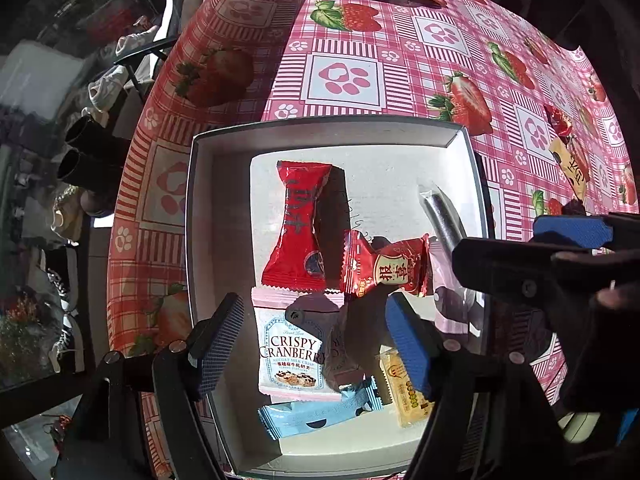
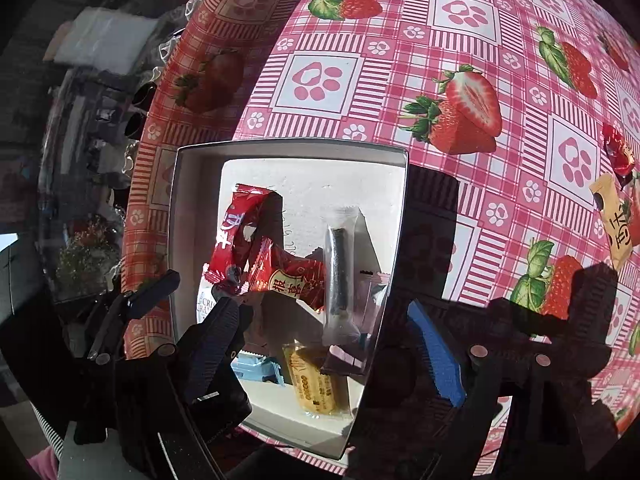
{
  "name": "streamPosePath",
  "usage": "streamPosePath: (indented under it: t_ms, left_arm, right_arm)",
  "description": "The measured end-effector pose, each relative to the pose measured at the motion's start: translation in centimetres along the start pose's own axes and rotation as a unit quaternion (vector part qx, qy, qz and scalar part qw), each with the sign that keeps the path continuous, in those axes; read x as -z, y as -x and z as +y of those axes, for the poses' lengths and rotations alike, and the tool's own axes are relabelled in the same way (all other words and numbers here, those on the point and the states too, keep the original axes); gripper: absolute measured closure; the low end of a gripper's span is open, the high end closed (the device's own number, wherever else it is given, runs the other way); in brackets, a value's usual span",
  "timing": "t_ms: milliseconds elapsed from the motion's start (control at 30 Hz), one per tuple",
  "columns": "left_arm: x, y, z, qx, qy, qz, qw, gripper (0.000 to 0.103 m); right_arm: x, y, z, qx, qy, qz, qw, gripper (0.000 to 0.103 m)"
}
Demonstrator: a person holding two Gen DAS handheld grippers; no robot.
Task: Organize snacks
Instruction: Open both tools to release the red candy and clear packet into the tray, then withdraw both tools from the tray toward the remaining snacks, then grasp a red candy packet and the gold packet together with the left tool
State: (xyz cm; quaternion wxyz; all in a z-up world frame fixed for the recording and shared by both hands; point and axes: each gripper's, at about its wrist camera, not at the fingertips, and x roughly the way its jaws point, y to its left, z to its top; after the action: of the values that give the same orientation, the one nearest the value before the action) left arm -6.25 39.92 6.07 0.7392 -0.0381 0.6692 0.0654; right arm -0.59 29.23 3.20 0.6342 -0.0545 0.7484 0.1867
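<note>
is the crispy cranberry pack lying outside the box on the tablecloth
No, the crispy cranberry pack lies inside the white box, below the big red packet.

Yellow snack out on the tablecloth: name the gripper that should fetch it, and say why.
Probably right. The yellow snack lies outside the box, off the right gripper's open jaws' outer side. The left gripper hangs open over the box's snacks, further from it.

Each gripper has a black plastic frame with round metal rivets at the finger pivots. The left gripper (image 1: 316, 348) and the right gripper (image 2: 324, 352) both carry ribbed pads: one dark navy, one bright blue (image 2: 436, 356). A pink sleeve (image 2: 42, 464) shows below the right gripper's frame.
</note>
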Motion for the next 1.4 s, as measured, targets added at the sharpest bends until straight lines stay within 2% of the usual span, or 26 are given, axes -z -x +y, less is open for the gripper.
streamPosePath:
  t_ms: [100, 133, 233, 333, 600, 733, 833, 933, 1033, 1133, 1267, 1400]
  left_arm:
    - [-0.3, 0.4, -0.9, -0.001, -0.010, 0.004, 0.9999, 0.025]
    - [-0.5, 0.6, -1.3, 0.000, -0.014, 0.004, 0.9999, 0.025]
    - [-0.8, 1.3, -3.0, 0.008, -0.032, 0.002, 0.9994, 0.025]
    - [-1.0, 1.8, -5.2, 0.020, -0.053, 0.004, 0.9984, 0.025]
    - [-2.1, 2.7, -13.8, 0.040, -0.128, 0.013, 0.9909, 0.025]
    - [-3.0, 2.4, -17.8, 0.053, -0.147, 0.024, 0.9874, 0.025]
    - [-3.9, 1.7, -20.5, 0.057, -0.153, 0.034, 0.9860, 0.025]
    - [-5.7, 0.7, -23.0, 0.066, -0.140, 0.045, 0.9870, 0.025]
    - [-8.0, -0.4, -25.0, 0.077, -0.109, 0.057, 0.9894, 0.025]
    - [-10.8, -1.5, -26.3, 0.091, -0.065, 0.066, 0.9915, 0.025]
    - [-14.6, -3.2, -27.6, 0.120, 0.010, 0.074, 0.9900, 0.025]
    - [-17.7, -4.9, -29.3, 0.118, 0.054, 0.065, 0.9893, 0.025]
  right_arm:
    - [0.2, 0.1, -1.9, 0.006, -0.023, 0.003, 1.000, 0.010]
    - [0.4, 0.1, -2.8, 0.016, -0.032, 0.001, 0.999, 0.000]
    - [1.1, 0.3, -5.7, 0.034, -0.061, -0.005, 0.998, 0.000]
    - [2.3, -0.1, -9.8, 0.041, -0.104, 0.015, 0.994, 0.000]
    - [8.3, -1.7, -21.7, 0.072, -0.221, 0.046, 0.972, 0.000]
    - [11.8, -1.8, -26.1, 0.111, -0.244, 0.044, 0.963, 0.000]
    - [14.0, -2.4, -28.1, 0.124, -0.250, 0.050, 0.959, 0.000]
    - [15.6, -2.6, -29.0, 0.110, -0.249, 0.039, 0.962, 0.000]
    - [15.9, -2.6, -28.3, 0.122, -0.221, 0.035, 0.967, 0.000]
    - [16.0, -2.6, -27.8, 0.122, -0.217, 0.028, 0.968, 0.000]
    - [16.5, -2.6, -27.2, 0.124, -0.214, 0.019, 0.969, 0.000]
    - [17.6, -2.0, -27.7, 0.126, -0.212, 0.009, 0.969, 0.000]
